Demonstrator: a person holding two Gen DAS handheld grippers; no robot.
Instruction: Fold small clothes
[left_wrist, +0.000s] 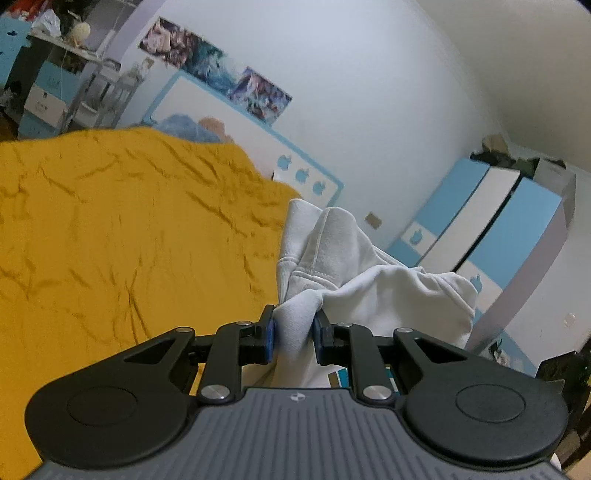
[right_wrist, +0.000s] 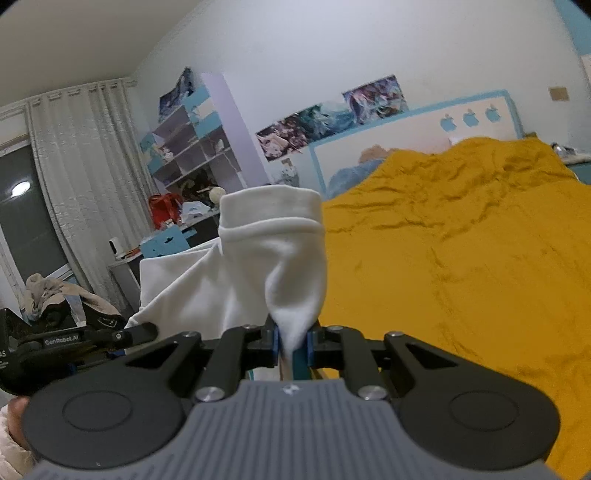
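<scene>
A small white garment (left_wrist: 369, 280) hangs lifted between the two grippers, above the yellow bedspread (left_wrist: 129, 229). My left gripper (left_wrist: 293, 334) is shut on a bunched fold of it, blue pads pressing the cloth from both sides. In the right wrist view the same white garment (right_wrist: 273, 251) rises from my right gripper (right_wrist: 293, 341), which is shut on a thin pinch of fabric; a ribbed cuff stands up at the top. The left gripper's black body (right_wrist: 74, 341) shows at the left edge of that view, beside the cloth.
The yellow bedspread (right_wrist: 461, 258) covers a wide bed with a blue-and-white headboard (right_wrist: 424, 125). Blue and white wardrobes (left_wrist: 491, 229) stand by the wall. Shelves (right_wrist: 192, 147), a cluttered desk (right_wrist: 177, 229), curtains (right_wrist: 74, 177) and a chair with clothes (right_wrist: 55, 295) lie to the left.
</scene>
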